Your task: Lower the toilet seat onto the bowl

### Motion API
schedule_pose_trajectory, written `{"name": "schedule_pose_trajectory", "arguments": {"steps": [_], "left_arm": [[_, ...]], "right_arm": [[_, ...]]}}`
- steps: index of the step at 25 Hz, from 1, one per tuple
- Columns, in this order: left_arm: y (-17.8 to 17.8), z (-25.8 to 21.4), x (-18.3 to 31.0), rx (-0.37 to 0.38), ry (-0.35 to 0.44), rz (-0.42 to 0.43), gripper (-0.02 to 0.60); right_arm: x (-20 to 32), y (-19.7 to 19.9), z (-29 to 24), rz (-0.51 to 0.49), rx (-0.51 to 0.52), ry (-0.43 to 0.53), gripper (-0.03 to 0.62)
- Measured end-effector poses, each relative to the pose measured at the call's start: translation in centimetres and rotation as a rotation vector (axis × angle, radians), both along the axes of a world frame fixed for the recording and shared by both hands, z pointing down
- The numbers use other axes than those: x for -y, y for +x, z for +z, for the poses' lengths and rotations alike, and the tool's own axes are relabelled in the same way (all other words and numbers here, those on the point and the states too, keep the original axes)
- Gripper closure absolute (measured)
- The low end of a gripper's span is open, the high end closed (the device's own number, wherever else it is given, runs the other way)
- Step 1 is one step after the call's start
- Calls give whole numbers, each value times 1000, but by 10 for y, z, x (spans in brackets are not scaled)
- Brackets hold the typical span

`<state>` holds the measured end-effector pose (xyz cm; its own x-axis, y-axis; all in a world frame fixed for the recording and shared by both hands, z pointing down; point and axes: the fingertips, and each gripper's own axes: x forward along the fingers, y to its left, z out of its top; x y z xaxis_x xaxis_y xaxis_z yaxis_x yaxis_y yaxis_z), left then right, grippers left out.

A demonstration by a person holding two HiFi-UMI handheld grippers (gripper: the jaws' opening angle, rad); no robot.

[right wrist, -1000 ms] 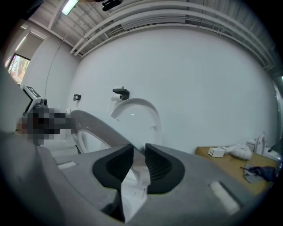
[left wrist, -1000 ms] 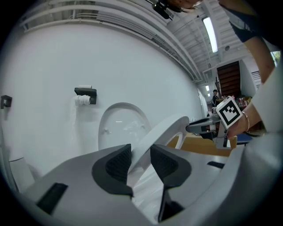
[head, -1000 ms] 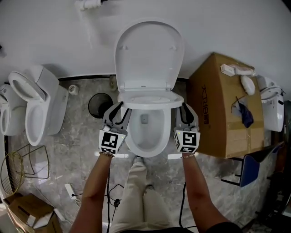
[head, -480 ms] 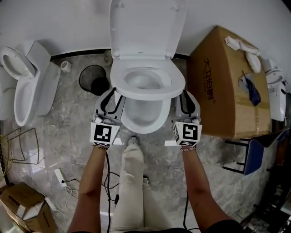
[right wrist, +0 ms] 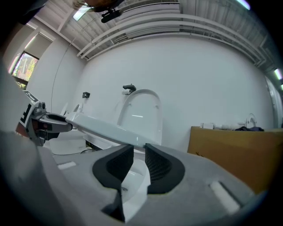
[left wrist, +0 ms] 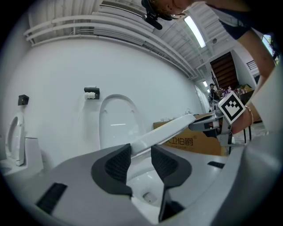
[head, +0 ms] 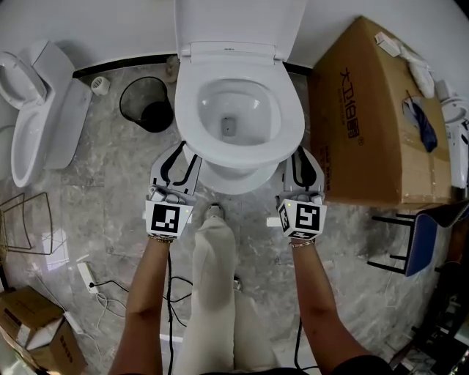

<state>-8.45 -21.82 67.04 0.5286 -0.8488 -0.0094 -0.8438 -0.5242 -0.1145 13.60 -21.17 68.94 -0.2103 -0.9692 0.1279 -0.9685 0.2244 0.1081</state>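
Observation:
The white toilet seat (head: pixel 289 124) hangs slightly tilted just over the bowl (head: pixel 233 180), while the lid (head: pixel 238 22) stands up against the wall. My left gripper (head: pixel 187 158) is shut on the seat's front left edge, and my right gripper (head: pixel 300 158) is shut on its front right edge. In the left gripper view the seat (left wrist: pixel 170 129) runs up to the right from between my left gripper's (left wrist: pixel 141 162) pads. In the right gripper view the seat (right wrist: pixel 104 129) runs left from between my right gripper's (right wrist: pixel 138 164) pads. A gap shows between seat and bowl rim in both gripper views.
A large cardboard box (head: pixel 374 117) stands close on the toilet's right. A black bin (head: pixel 146 102) and a second toilet (head: pixel 37 110) are on the left. A power strip (head: pixel 86 275), a wire rack (head: pixel 22 220) and a blue chair (head: pixel 425 234) sit on the marble floor. The person's leg (head: pixel 212 293) is right before the bowl.
The seat has swung down from steeply raised to nearly flat over the bowl. Both grippers came down and toward the person with it, still gripping its edges.

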Motion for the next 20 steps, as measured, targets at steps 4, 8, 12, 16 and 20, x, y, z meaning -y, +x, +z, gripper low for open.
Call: {"name": "schedule_pose_trajectory", "arguments": {"steps": [4,8,12,16,20], "left_arm": [[0,29,-13,-24,-8,-5,457],[-2,53,-20,-43,-26,-15,456],[-3,69,-26,-62,-38,-19,454],[-5,80,-28,-72,-37,-31,451],[-5,92,-29,-73,-32,-34,451]], "right_arm": [[-14,1,30,14,39,-5,511],[-22,0,54,26,75,-9,514],[-30,-12,67,-27,75,13,523],[-38,-69,61,-164,46,114,588],[-48,-41,93,-104,115,38,588]]}}
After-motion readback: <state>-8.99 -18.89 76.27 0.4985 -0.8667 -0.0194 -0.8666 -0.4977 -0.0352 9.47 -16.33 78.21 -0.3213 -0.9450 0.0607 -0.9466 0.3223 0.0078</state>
